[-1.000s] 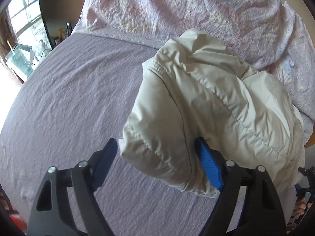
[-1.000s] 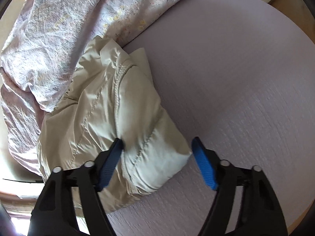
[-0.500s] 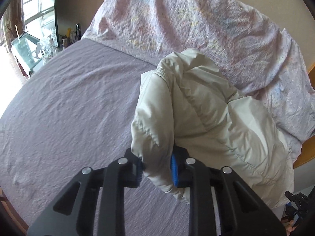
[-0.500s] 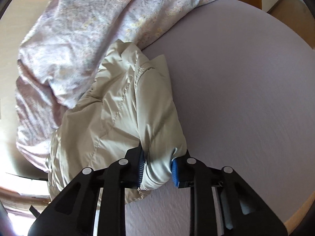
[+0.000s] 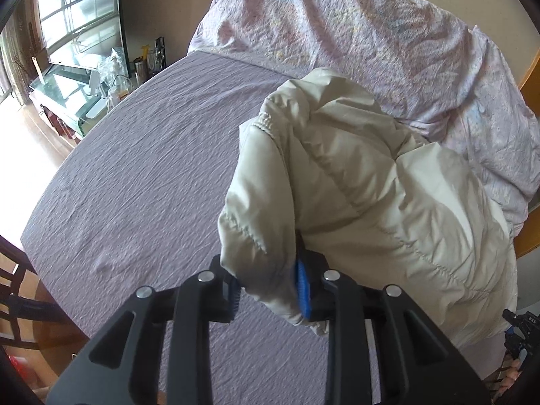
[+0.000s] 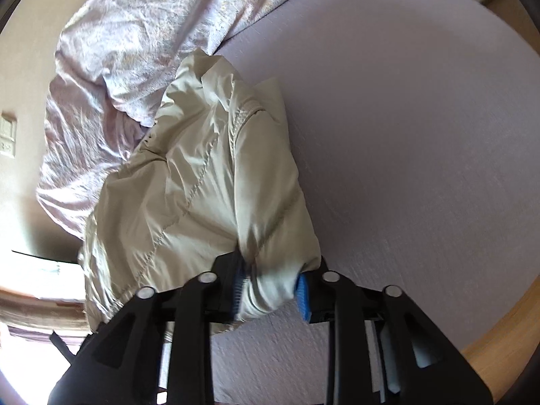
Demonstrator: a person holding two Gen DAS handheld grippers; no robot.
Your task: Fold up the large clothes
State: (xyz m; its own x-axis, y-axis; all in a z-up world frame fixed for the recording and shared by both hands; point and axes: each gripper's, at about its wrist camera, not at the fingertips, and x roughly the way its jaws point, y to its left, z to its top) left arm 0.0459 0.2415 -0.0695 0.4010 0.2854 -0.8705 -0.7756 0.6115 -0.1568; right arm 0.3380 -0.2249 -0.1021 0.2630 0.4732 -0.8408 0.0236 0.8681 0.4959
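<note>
Bed sheet (image 5: 141,182) fills the left side of my left camera, purple and a bit wrinkly. Past its far edge I see a glass table (image 5: 67,91) with small bottles by a big window (image 5: 77,17). Next comes my left gripper (image 5: 268,290). Its blue pads are squeezed tight on a puffy bit of the coat (image 5: 354,209). The coat is cream colored and padded. It lies in a heap on the sheet, with its top end touching the pink blanket (image 5: 371,33) that is bunched up at the back.

In my right camera, the pink blanket (image 6: 135,50) is on the left, crumpled by the wall. The coat (image 6: 202,175) lies just beside it, on the sheet (image 6: 422,135). My right gripper (image 6: 270,290) is pinched on another puffy end of the coat, with cloth bulging out between the pads. The wooden bed edge (image 6: 506,320) shows at the far right.
</note>
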